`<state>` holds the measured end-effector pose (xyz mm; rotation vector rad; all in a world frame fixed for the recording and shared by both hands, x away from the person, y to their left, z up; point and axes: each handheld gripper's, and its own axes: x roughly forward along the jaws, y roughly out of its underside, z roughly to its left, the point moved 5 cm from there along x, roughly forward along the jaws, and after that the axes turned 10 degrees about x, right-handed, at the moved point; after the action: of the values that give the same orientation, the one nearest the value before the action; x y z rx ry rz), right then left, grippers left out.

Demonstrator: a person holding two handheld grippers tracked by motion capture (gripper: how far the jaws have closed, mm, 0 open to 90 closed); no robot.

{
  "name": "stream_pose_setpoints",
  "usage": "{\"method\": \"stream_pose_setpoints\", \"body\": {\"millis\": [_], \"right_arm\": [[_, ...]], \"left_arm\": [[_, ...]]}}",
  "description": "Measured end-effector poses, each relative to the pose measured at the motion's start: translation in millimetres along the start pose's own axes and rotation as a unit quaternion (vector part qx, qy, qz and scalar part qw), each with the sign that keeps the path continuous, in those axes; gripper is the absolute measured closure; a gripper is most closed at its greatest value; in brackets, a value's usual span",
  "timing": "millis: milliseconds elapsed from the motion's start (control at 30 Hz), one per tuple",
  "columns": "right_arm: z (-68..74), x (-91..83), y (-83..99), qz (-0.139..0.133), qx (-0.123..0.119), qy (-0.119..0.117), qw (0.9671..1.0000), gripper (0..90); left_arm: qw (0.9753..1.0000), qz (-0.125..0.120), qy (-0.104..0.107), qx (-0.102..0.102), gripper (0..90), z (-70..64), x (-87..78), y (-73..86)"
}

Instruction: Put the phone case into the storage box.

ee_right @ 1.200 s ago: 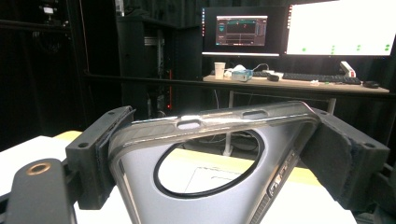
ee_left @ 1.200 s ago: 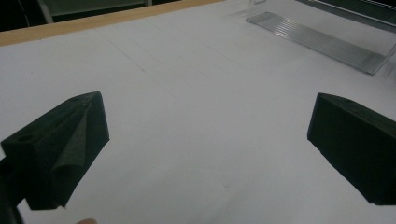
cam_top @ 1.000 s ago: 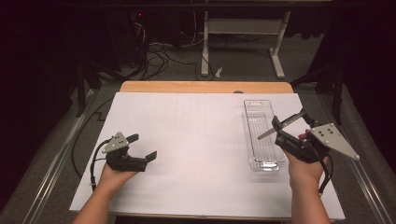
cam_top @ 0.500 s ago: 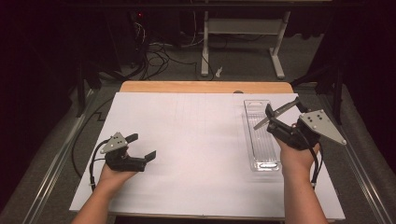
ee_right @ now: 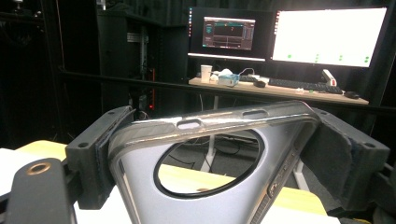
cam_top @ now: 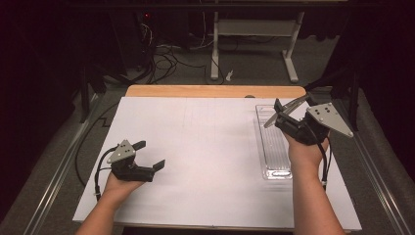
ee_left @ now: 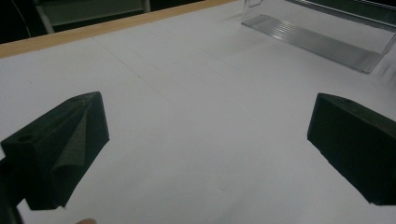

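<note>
Phone case (cam_top: 286, 108) sits clamped in the right gripper (cam_top: 288, 113), above the far end of the clear tray (cam_top: 274, 159) in the high view; the left gripper (cam_top: 149, 155) rests well apart from the tray, jaws wide. In the left gripper view, the tray (ee_left: 322, 42) lies beyond the wide jaws. In the right gripper view, both jaws press the case (ee_right: 210, 158) edges.

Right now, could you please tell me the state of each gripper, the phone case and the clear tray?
Left gripper: open, holding nothing, low over the white sheet.
Right gripper: shut on the phone case, raised above the tray's far end.
Phone case: clamped by its edges between the jaws, lifted off the table.
Clear tray: lying flat on the white sheet, looks empty.
</note>
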<state>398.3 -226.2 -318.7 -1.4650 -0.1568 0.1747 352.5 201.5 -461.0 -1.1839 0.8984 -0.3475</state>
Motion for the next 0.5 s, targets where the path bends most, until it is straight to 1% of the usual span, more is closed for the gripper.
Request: {"method": "stream_pose_setpoints", "body": {"millis": [33, 167, 300, 500], "right_arm": [[-0.2, 1.9, -0.7, 0.0, -0.003, 0.002, 1.0, 15.0], [0.0, 10.7, -1.6, 0.005, 0.001, 0.006, 1.0, 15.0], [0.3, 19.3, -0.2, 0.009, -0.003, 0.014, 0.9999, 15.0], [-2.0, 31.9, 4.4, 0.012, 0.004, 0.023, 0.9996, 15.0]], "left_arm": [[1.0, 0.0, 0.0, 0.001, 0.2, -0.4, 0.1, -0.1], [1.0, -0.002, 0.0, -0.001, 0.2, 0.0, -0.8, -0.5], [1.0, -0.005, -0.001, -0.002, 0.2, 0.9, -2.1, -0.6], [1.0, -0.003, 0.0, -0.001, 0.2, 0.7, -2.0, -0.2]]}}
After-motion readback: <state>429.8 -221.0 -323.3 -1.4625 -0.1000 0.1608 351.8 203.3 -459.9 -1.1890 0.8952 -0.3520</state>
